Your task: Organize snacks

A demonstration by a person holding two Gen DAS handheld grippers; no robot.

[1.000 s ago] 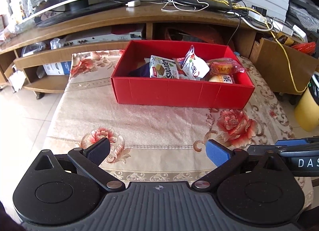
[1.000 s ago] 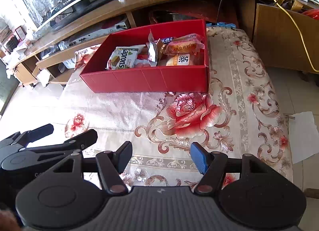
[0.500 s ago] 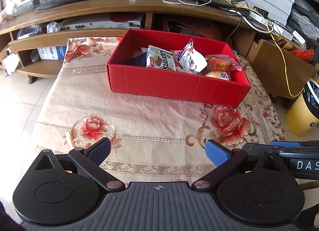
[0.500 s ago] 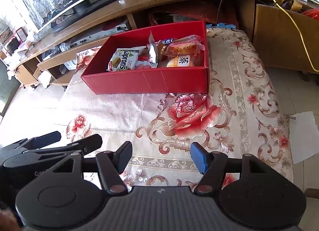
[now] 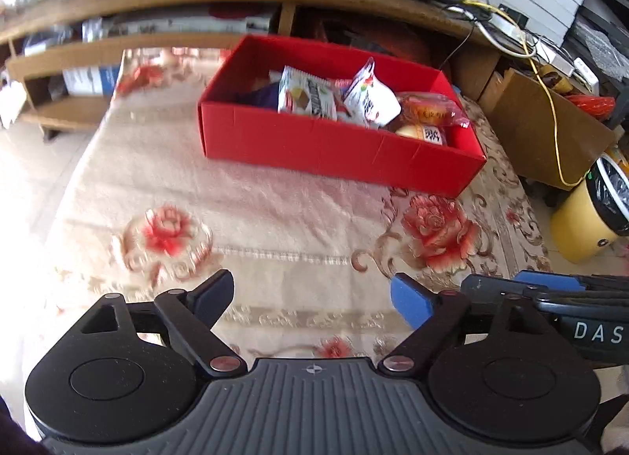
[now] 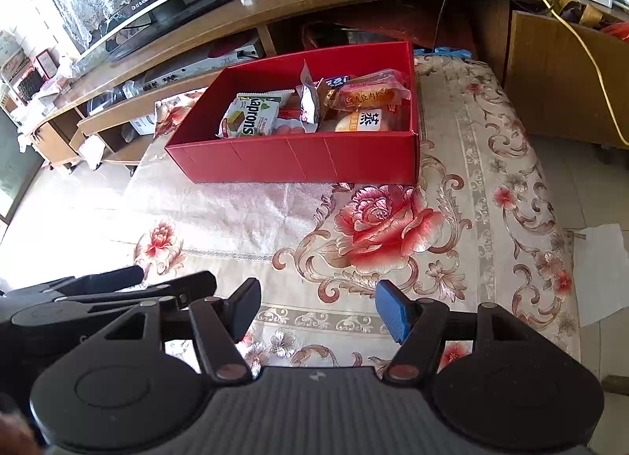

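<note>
**Inspector:** Start nearest the cameras. Condition of the tools?

**Assistant:** The left gripper (image 5: 312, 293) has its fingers spread wide apart, with nothing between them. The right gripper (image 6: 317, 307) is likewise spread and empty. Both hover over the near edge of the table, side by side; each shows at the margin of the other's view.

**Inspector:** Surface in front of them?

**Assistant:** A floral tablecloth (image 6: 393, 219). No loose packet lies on any part of the cloth that either view shows. The left view is blurred, so fine detail there is unreliable.

**Inspector:** And the snacks?

**Assistant:** All visible ones sit inside the red box (image 6: 306, 158), towards the far end of the table, well apart from both grippers. I note a green-and-white wafer pack (image 6: 251, 118), a white pouch standing on edge (image 5: 371, 97), an orange-wrapped bun (image 6: 371, 95) and a round bun with a label (image 6: 367, 120). They crowd the right half of the box; the left half looks largely bare, though something dark lies there that I cannot identify.

**Inspector:** Beyond that?

**Assistant:** A wooden TV stand (image 6: 220, 20) with cables on top.

**Inspector:** Progress?

**Assistant:** My judgement: gathering appears complete or nearly so. What may remain is tidying the heap within the box.
</note>
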